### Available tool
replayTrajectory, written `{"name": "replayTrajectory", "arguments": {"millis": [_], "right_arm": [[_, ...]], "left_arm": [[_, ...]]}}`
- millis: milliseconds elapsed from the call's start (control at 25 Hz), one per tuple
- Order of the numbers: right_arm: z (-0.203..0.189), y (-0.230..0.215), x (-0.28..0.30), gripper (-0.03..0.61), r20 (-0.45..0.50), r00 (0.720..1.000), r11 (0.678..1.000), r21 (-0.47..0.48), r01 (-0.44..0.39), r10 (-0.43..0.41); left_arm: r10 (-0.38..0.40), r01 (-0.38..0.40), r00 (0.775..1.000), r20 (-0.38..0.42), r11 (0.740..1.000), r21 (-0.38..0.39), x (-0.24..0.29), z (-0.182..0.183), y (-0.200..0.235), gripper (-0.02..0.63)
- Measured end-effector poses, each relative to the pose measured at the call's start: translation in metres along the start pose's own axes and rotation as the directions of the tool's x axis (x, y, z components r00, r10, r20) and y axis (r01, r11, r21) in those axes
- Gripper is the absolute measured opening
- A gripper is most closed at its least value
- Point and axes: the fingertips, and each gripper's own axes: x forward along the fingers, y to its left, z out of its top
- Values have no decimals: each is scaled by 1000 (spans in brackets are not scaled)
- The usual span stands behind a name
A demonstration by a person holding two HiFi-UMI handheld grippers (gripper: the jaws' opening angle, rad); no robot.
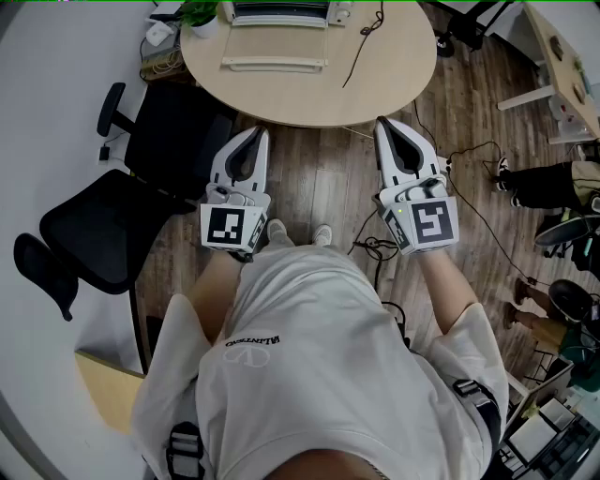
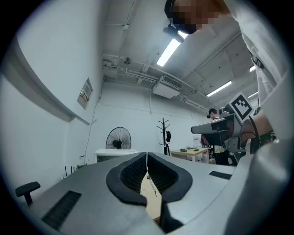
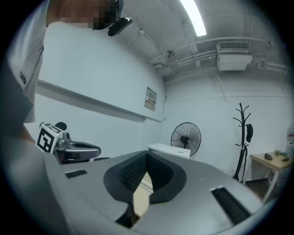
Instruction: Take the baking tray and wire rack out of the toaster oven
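A white toaster oven (image 1: 281,13) stands at the far side of the round wooden table (image 1: 394,66), cut off by the top edge of the head view. A flat pale panel (image 1: 274,64) lies in front of it. I cannot make out the baking tray or the wire rack. My left gripper (image 1: 255,134) and right gripper (image 1: 382,122) are held side by side over the floor, short of the table's near edge. Both point level at the table, shut and with nothing in them. In the left gripper view the jaws (image 2: 147,154) meet; in the right gripper view the jaws (image 3: 147,154) meet too.
A black office chair (image 1: 112,225) stands at the left by the wall. A dark cable (image 1: 366,42) crosses the table and more cables (image 1: 375,248) lie on the floor at my feet. A potted plant (image 1: 199,13) is beside the oven. Another person's legs (image 1: 548,183) are at the right.
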Motion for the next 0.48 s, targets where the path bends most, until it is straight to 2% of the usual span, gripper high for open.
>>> {"name": "replayTrajectory", "arguments": {"millis": [480], "right_arm": [[24,-14,13,0,36,997,998,6,62,-62]], "left_arm": [[-6,7,1000,8,997,-74,4,-4,15,9]]}}
